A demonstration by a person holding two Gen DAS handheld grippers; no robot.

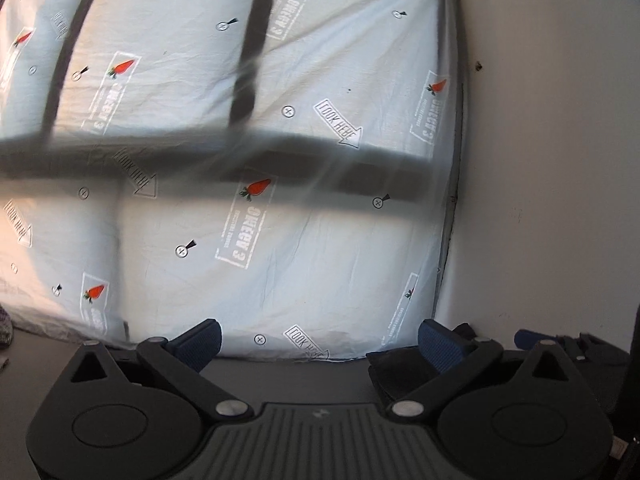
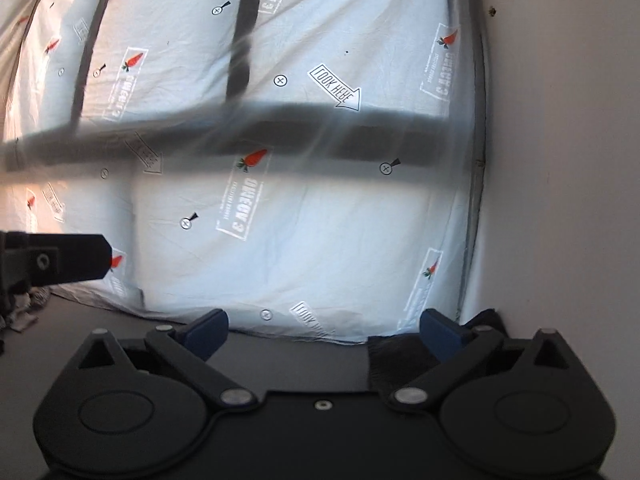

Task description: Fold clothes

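Note:
A dark folded garment (image 1: pixel 386 376) lies on the grey table by the wall, partly hidden behind the right finger in both views. In the right wrist view the same garment (image 2: pixel 390 360) sits at the foot of the wall corner. My left gripper (image 1: pixel 320 342) is open, its blue pads wide apart with nothing between them. My right gripper (image 2: pixel 324 334) is open too and holds nothing. The left gripper's black body (image 2: pixel 60 260) juts in from the left edge of the right wrist view. A blue pad of the right gripper (image 1: pixel 530 338) shows at the right of the left wrist view.
A pale blue sheet printed with carrots and arrows (image 1: pixel 304 232) hangs over a window straight ahead; dark bars show through it. A white wall (image 1: pixel 552 160) stands to the right. Loose clothes (image 2: pixel 24 312) lie at the table's left, with grey knit fabric (image 1: pixel 4 328) there.

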